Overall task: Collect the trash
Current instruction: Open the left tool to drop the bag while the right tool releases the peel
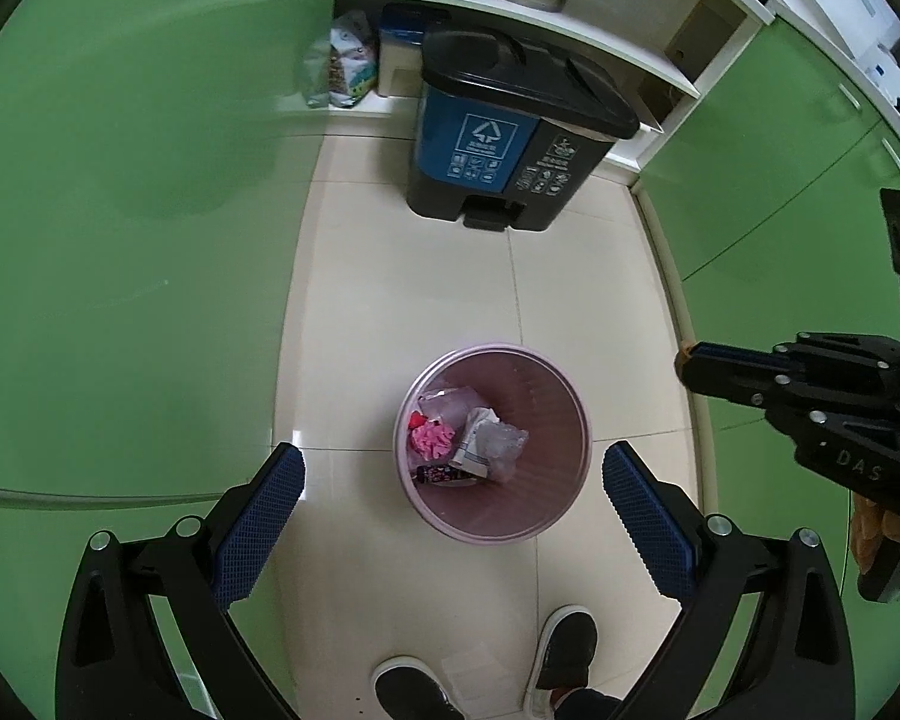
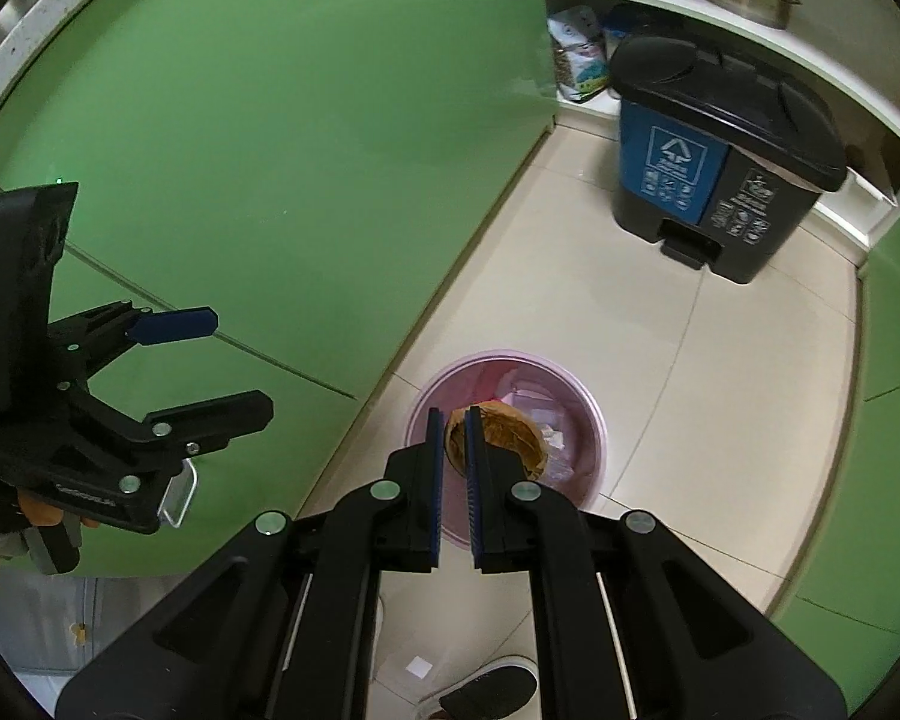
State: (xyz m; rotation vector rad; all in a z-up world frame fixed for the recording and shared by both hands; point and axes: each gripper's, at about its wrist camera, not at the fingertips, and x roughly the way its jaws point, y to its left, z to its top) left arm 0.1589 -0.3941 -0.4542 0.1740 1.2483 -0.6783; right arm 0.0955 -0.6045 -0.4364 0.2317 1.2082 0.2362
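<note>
Right gripper (image 2: 453, 420) pinches a brown crinkly wrapper (image 2: 504, 435) above the round pink plastic wastebasket (image 1: 561, 396); light, soft, edge-held. Left gripper (image 1: 453, 480), at nine o'clock, spread empty.

**Green cabinets, pink bin, blue-and-black fittings**

Glossy green cabinet doors (image 1: 126, 228) fill the left of both views. The floor (image 1: 402, 312) is cream tile with thin grey joints. The small waste basket (image 1: 546, 498), lower centre, is translucent pink, holding a bright pink scrap (image 1: 431, 439) and whitish wrappers (image 1: 486, 441). The pedal bin (image 1: 510, 138), upper centre, is black-lidded, its front half blue with white symbols, half dark grey. Each hand-held gripper (image 1: 453, 483) is black with blue cross-hatched pads (image 1: 258, 531). The shoes (image 1: 408, 690) are black with white soles.
</note>
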